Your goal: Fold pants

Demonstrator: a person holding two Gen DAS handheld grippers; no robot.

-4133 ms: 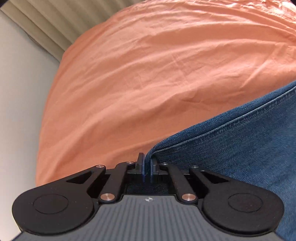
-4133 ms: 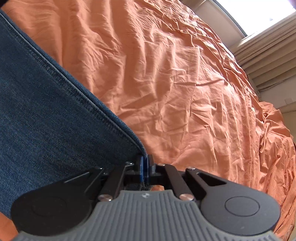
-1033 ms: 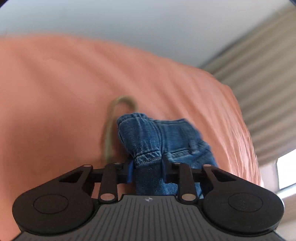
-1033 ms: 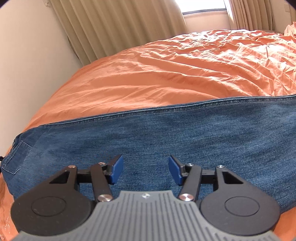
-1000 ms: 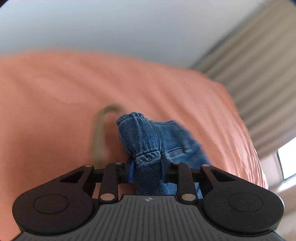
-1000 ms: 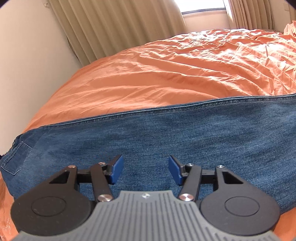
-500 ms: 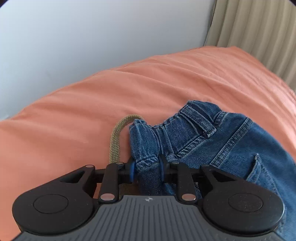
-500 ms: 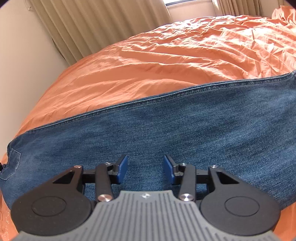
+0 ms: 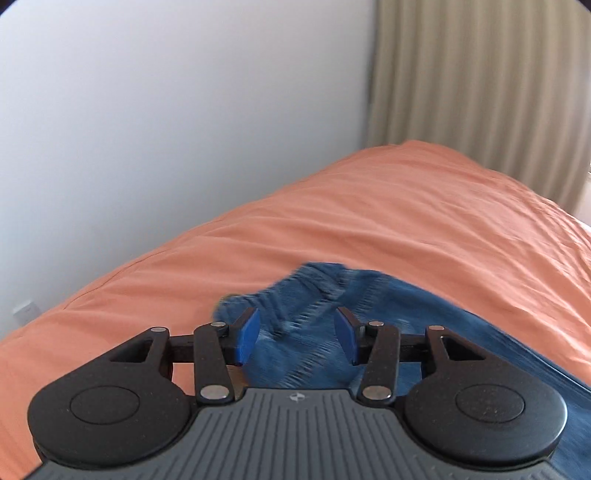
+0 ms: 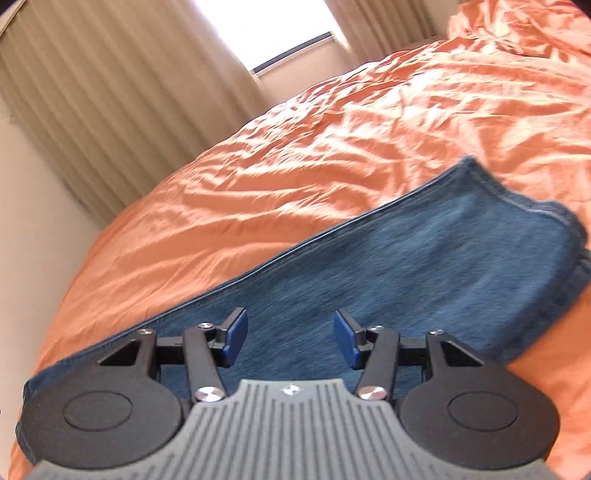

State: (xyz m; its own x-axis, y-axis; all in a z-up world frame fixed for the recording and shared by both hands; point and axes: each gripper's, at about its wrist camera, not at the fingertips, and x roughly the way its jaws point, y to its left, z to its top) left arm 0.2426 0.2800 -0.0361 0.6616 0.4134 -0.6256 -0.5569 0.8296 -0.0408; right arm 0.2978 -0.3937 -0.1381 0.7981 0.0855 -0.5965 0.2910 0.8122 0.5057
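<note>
Left wrist: jeans (image 9: 373, 314) beyond parted left tongs (image 9: 297, 334).

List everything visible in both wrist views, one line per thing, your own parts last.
pants: one, blue denim, lying flat on the bedspread, hem end at the right in the right wrist view
bedspread: one, orange, wrinkled, under the pants
curtains: beige, pleated, behind the bed
window: one, bright, between the curtains
wall: pale, behind the bed
wall outlet: one, white, low on the wall
left gripper: black, blue pads, jaws just opened, gripping nothing
right gripper: black, blue pads, jaws open, gripping nothing
</note>
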